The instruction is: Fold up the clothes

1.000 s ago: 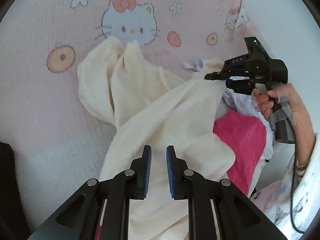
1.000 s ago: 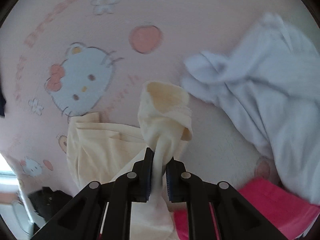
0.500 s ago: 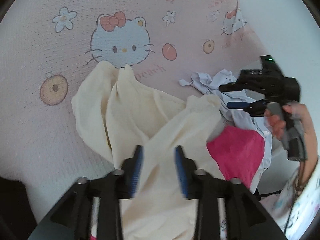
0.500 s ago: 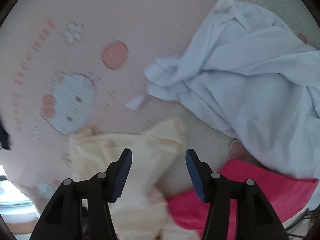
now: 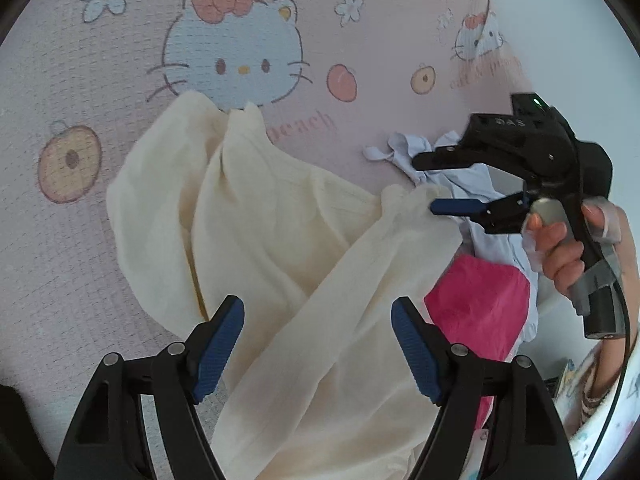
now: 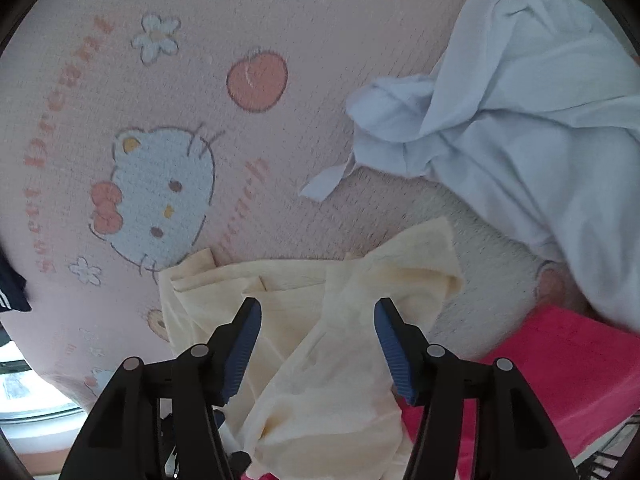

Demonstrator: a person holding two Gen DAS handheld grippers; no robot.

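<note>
Left wrist view: left tongs (image 5: 318, 338) spread wide and still widening, blue ribbed pads clear of cloth, cream garment (image 5: 280, 240) lying loose beneath and between them. Same view alone shows right tongs (image 5: 432, 182) from outside, at far right, carried by a hand (image 5: 560, 244) on a grey grip with a black cable trailing down; lower blue pad just at the cream garment's far right tip, not pinching it.

Right wrist view: right tongs (image 6: 318, 340) parted, widening slightly, nothing clamped; cream garment (image 6: 340, 320) slack under them. Only this view gives the full spread of the pale blue garment (image 6: 520, 128) at far right, crumpled, a narrow strip poking left. Also a dark garment edge (image 6: 12, 288) with white stripes at extreme left.

Surroundings: pink bed sheet (image 5: 360, 32), waffle-textured weave, printed with a cartoon cat, flowers, peaches, doughnut rings and lettering. Magenta cloth (image 5: 476, 304) near right, partly under the cream garment, touching the pale blue one. Patterned sleeve (image 5: 608, 400) at lower right corner of left view.

Cream garment: thin, soft, finely ribbed, rumpled in long folds, one long band running diagonally from near centre to far right, two pointed ends reaching the cat print. Covers part of the magenta cloth; black tong frames hide its near portion.
</note>
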